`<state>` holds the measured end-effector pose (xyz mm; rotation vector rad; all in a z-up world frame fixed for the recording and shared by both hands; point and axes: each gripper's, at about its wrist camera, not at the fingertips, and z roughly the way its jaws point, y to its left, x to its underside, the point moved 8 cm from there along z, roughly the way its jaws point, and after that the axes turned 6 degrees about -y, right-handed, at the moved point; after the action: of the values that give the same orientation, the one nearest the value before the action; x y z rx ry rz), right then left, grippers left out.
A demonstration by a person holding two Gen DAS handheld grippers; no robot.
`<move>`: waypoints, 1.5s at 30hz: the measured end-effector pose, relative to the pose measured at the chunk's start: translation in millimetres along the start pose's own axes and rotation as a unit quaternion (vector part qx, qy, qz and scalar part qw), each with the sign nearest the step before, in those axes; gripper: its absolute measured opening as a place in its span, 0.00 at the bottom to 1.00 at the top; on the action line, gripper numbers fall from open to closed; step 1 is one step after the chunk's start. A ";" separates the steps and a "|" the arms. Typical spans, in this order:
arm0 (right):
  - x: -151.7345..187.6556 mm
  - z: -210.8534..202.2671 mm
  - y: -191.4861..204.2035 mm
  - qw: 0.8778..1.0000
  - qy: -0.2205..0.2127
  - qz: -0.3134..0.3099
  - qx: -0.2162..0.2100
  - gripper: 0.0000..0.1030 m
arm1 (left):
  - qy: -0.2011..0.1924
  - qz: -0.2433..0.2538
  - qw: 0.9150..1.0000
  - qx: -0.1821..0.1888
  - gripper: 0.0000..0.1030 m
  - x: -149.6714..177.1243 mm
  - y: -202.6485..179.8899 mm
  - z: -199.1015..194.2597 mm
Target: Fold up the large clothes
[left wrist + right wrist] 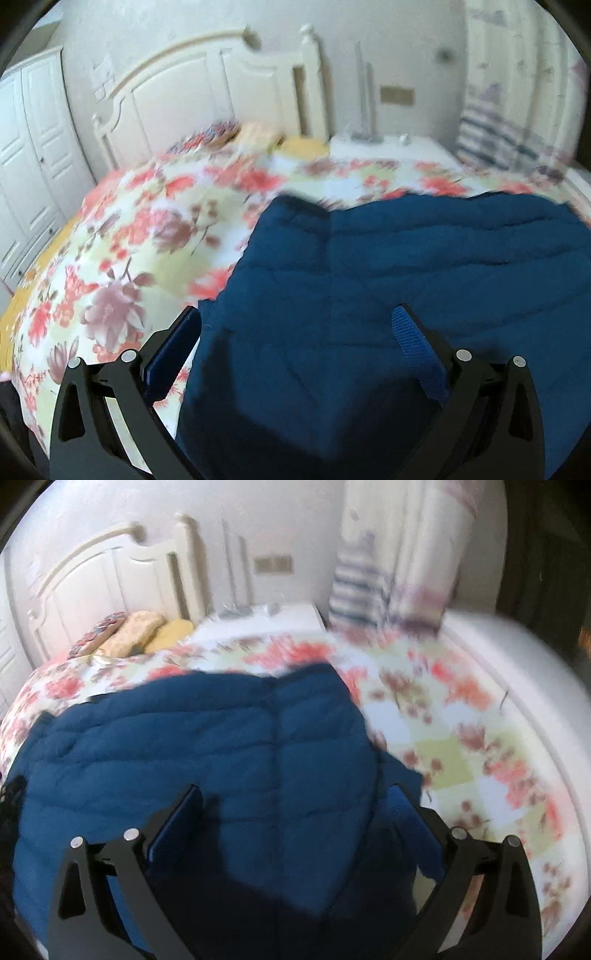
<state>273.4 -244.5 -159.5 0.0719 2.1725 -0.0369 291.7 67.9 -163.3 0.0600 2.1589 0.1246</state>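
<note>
Across the lower frames: dark blue quilted padded jacket [406,266] [207,746] spread on the floral patchwork bedspread [122,258] [461,738].
Edges: jacket's left border runs through lower centre of the left view; its right border through centre-right of the right view.
Open room: bare bedspread at left, right and above, up to the cream wooden headboard [207,77] [107,568].
Jacket look: puffy stitched bands, central seam, blurred.
Left gripper [299,332]: jaws wide apart, holding nothing, straddling the left border.
Right gripper [295,808]: jaws wide apart, empty, over the right side.

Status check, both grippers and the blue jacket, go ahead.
Both hand-held grippers open, left and right. Blue quilted jacket on floral bedspread, ungrasped. Nothing in the way.
</note>
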 end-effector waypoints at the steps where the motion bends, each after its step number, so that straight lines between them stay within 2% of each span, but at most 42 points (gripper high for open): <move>1: -0.2 -10.9 21.0 1.000 -0.009 -0.023 -0.019 0.97 | -0.006 0.000 1.000 0.016 0.96 -2.1 -12.0 -10.7; 5: 19.7 -21.0 87.7 0.991 0.006 -0.119 -0.061 0.97 | -0.009 0.030 0.996 0.081 0.96 2.4 -61.8 -37.1; 7: 35.2 -15.1 111.7 0.985 0.014 -0.159 -0.059 0.97 | 0.003 0.063 0.994 0.086 0.96 13.5 -84.0 -33.4; 8: 39.6 -10.7 113.7 0.985 0.014 -0.167 -0.043 0.97 | 0.015 0.081 0.994 0.069 0.96 22.5 -90.4 -26.4; 9: 42.5 -7.6 112.7 0.985 0.022 -0.164 -0.042 0.97 | 0.019 0.084 0.994 0.065 0.96 28.1 -92.5 -21.0; 12: 42.3 -1.5 107.0 0.987 0.038 -0.144 -0.063 0.97 | 0.028 0.061 0.994 0.087 0.96 29.5 -88.6 -17.0; 27: 50.1 4.2 108.0 0.987 0.028 -0.144 -0.065 0.98 | 0.021 0.064 0.993 0.096 0.96 29.4 -98.6 -6.6; 31: 44.6 -9.6 94.7 0.989 0.030 -0.134 -0.055 0.97 | 0.013 0.055 0.995 0.082 0.96 28.5 -82.3 -21.8; 34: 41.5 -25.1 60.4 0.993 0.021 -0.111 -0.039 0.97 | -0.005 0.042 0.997 0.058 0.96 30.6 -48.9 -39.0; 37: 54.5 -28.0 13.1 0.997 0.035 -0.064 -0.032 0.97 | 0.014 0.015 0.999 0.030 0.96 46.9 -5.5 -35.6; 39: 62.9 -29.3 -12.5 0.998 0.035 -0.029 -0.037 0.97 | 0.021 -0.012 0.999 0.047 0.96 54.7 8.9 -33.2; 40: 65.8 -29.4 -20.4 0.998 0.037 -0.016 -0.039 0.97 | 0.026 -0.021 0.998 0.054 0.96 57.3 13.3 -31.4; 42: 68.0 -30.7 -24.9 0.998 0.042 -0.004 -0.036 0.97 | 0.031 -0.013 0.999 0.040 0.96 55.8 11.0 -32.7; 44: 64.0 -41.5 -15.8 0.999 0.034 -0.025 -0.007 0.97 | 0.029 -0.003 0.999 0.018 0.96 50.4 2.8 -40.6; 45: 62.3 -48.6 -5.3 0.999 0.024 -0.041 -0.010 0.97 | 0.019 0.006 0.999 0.031 0.96 46.4 -8.6 -49.3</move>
<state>197.9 -244.8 -183.3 -0.0279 2.2224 -0.0597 225.0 60.3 -175.2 0.1067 2.2000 0.0658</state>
